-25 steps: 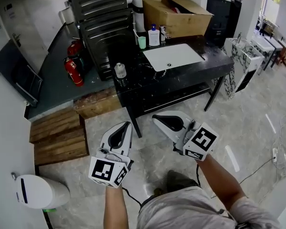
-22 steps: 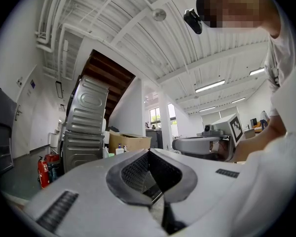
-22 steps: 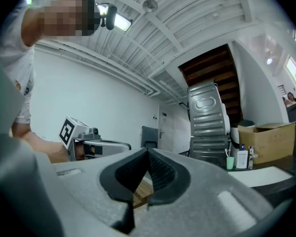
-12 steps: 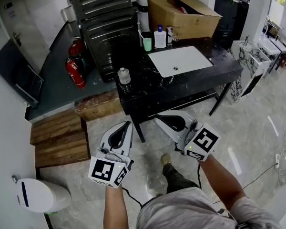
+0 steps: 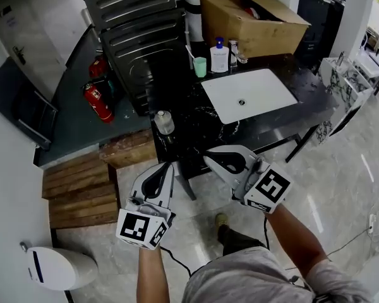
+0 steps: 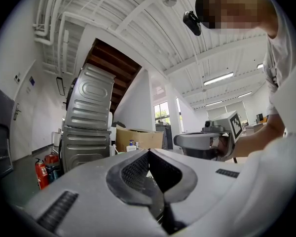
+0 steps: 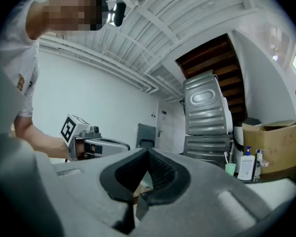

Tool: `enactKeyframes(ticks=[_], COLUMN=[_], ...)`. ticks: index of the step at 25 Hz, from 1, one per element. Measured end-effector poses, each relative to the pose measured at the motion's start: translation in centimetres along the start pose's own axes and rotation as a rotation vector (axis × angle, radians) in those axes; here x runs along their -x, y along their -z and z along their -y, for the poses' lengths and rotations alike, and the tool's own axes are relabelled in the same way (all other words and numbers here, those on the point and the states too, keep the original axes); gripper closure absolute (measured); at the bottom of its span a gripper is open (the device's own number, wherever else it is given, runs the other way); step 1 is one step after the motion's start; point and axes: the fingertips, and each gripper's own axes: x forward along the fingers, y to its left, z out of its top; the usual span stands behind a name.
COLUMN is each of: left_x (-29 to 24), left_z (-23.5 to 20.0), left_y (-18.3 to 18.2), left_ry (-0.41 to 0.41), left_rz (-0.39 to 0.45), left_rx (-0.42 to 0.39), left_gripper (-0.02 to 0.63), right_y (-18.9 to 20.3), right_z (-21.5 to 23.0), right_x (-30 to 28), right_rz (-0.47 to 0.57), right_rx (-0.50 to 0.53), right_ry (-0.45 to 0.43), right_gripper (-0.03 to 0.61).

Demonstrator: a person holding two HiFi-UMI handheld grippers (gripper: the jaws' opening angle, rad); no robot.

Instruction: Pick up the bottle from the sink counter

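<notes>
Two tools held side by side above the pale floor, both pointing toward the bench. Left tool (image 5: 168,165) pinched fully closed, pads meeting tip to tip, nothing between them. Right tool (image 5: 206,156) likewise closed on itself and empty. Just behind each, a marker cube and a bare forearm; lower still, between the arms, a shoe (image 5: 222,220) on the floor. Straight ahead of the left tool's tips, the bottle (image 5: 164,122): clear, pale-capped, upright near the front left corner of the black bench (image 5: 196,115), touched by neither tool. Ahead of the right tool and farther in, a white sink basin (image 5: 249,95) set into the bench top. Beyond the basin, along the far edge, a green cup (image 5: 200,67) just beside a soap dispenser (image 5: 220,55) with a blue pump, and behind those an open cardboard box (image 5: 256,17). Ahead and to the left of the left tool, stacked grey metal machines (image 5: 136,36), with red fire extinguishers (image 5: 96,101) at their left side. Directly left of the left tool, wooden pallets (image 5: 79,188); behind and left of it, a white bin (image 5: 54,269) lying on the floor.
</notes>
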Motion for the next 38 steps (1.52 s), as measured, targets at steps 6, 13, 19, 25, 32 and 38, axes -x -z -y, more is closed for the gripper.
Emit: enactKeyframes(ticks=[6,13,19,25,32,38], left_x=[-5.8,-11.3,-13.3,-14.5,-16.1,-17.7], left_z=[-3.7,-8.0,-10.3,-12.9,-15.0,-16.4], left_y=[1.1,2.4,3.4,4.7,6.6,9.6], left_ry=[-0.031,-0.095,-0.131,-0.142,-0.103,-0.049], left_rz=[-0.013,-0.046,-0.086,-0.115,-0.178,-0.269], left_rx=[-0.016,-0.021,-0.021,-0.035,-0.040,-0.045], left_gripper=[0.612,0.609,0.604,0.563,0.402,0.301], right_y=[1.7,3.7,4.8,5.9,6.4,6.7], right_z=[6.1,11.4,13.5,14.4,15.3,16.2], right_x=[-3.0,-6.5,-8.8,-10.6,-12.2,-13.8], right_rz=[-0.003,-0.021,-0.032,-0.047,-0.056,-0.063], right_rx=[-0.011,-0.033,-0.048,-0.077,-0.085,-0.084], right_ry=[-0.036,-0.095,-0.138,-0.154,-0.136,-0.116], right_gripper=[0.578,0.578,0.578,0.578,0.577,0.578])
